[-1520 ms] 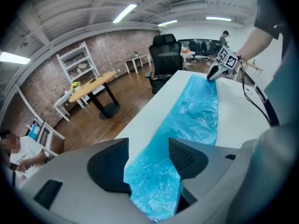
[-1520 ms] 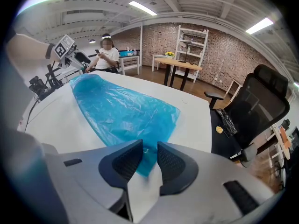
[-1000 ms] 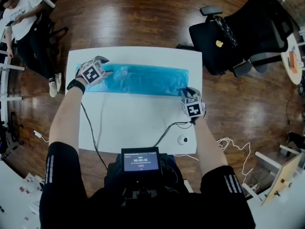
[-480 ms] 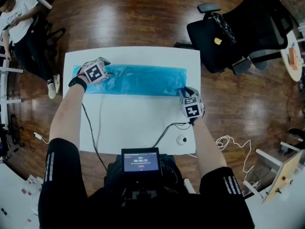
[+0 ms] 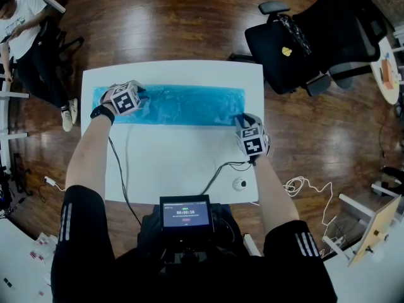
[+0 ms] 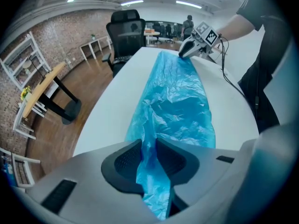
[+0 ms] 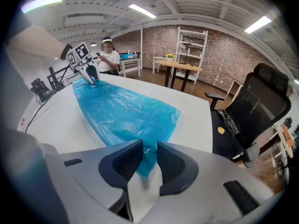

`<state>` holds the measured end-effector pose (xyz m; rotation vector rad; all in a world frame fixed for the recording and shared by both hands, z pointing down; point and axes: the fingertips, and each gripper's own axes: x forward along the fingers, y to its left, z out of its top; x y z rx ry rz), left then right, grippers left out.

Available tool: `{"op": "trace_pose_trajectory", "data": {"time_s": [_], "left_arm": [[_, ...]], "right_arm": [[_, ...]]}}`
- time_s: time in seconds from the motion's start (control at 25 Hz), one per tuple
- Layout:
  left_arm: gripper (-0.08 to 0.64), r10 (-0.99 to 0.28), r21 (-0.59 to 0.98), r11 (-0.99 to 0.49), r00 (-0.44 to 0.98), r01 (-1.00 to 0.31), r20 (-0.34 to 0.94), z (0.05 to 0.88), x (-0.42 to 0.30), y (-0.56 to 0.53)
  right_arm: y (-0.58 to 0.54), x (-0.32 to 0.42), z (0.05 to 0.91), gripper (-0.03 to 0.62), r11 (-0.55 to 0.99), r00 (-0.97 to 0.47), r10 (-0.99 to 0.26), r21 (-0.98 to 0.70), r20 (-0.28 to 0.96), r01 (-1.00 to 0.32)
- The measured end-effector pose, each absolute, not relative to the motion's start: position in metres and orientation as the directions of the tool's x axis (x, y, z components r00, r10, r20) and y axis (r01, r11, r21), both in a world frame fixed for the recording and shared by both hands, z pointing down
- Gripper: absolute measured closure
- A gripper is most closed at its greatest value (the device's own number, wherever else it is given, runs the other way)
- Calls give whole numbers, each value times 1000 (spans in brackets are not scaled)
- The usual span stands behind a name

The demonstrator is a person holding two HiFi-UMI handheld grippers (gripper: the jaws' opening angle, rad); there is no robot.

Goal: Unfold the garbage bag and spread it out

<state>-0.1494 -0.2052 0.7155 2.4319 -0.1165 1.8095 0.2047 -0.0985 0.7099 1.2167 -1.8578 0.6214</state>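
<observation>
A long blue garbage bag (image 5: pixel 177 105) lies flat across the far half of the white table (image 5: pixel 177 163). My left gripper (image 5: pixel 137 95) is at its left end. In the left gripper view the jaws have just been closing, and a raised fold of the bag (image 6: pixel 175 97) runs between the pads of the left gripper (image 6: pixel 148 148), pinched. My right gripper (image 5: pixel 240 121) is at the bag's right near corner. In the right gripper view that corner of the bag (image 7: pixel 121 111) sits between the pads of the right gripper (image 7: pixel 149 155), held.
A black office chair (image 5: pixel 315 43) stands beyond the table's right end. A person (image 5: pixel 19 30) sits at the far left. A small round white object (image 5: pixel 240 184) and cables (image 5: pixel 221 168) lie on the near table. A screen device (image 5: pixel 186 213) hangs at my chest.
My left gripper has come down onto the bag's left end and its jaws have closed from wide to narrow around a fold of film. The right gripper has kept still.
</observation>
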Motion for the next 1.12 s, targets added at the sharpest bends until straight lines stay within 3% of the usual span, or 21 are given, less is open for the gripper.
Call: {"op": "trace_pose_trajectory", "data": {"time_s": [0.28, 1.12], "left_arm": [[515, -15, 25, -992, 310, -124, 951, 718, -145, -199], [540, -167, -88, -975, 414, -204, 895, 690, -143, -193]], "right_arm": [[-98, 204, 710, 466, 415, -202, -511, 33, 836, -909], [-113, 217, 690, 437, 420, -173, -513, 70, 841, -905]]}}
